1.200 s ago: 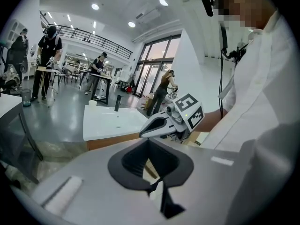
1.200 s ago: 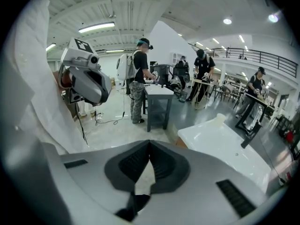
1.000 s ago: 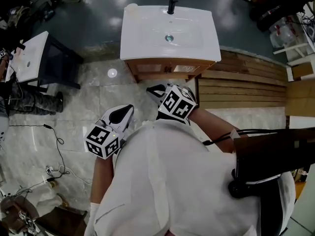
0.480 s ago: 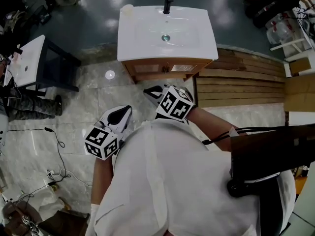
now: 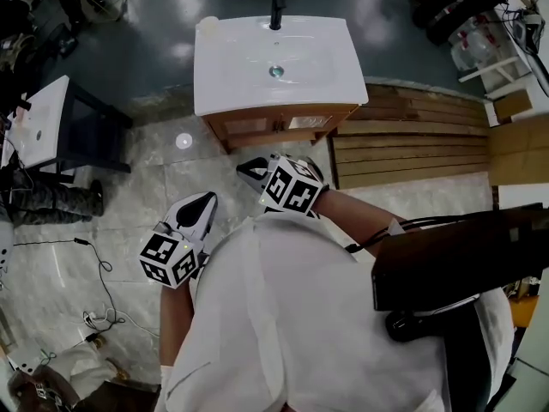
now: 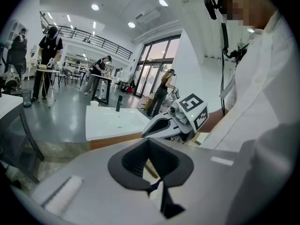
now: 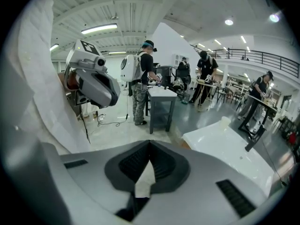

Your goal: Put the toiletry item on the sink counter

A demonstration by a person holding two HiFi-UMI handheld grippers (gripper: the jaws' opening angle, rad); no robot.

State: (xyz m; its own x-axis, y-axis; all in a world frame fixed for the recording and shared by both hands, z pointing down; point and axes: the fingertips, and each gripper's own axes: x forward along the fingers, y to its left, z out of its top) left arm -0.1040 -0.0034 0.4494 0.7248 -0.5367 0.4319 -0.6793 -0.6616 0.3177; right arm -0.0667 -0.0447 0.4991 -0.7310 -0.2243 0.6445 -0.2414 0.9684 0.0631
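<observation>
Sink counter (image 5: 233,80) shifted leftward, small pale cup-like toiletry item (image 5: 207,26) atop

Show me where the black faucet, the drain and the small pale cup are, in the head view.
black faucet (image 5: 276,11), head view, on its upright body.
drain (image 5: 275,71), head view, on its metal centre.
small pale cup (image 5: 207,26), head view, on its top.
</observation>
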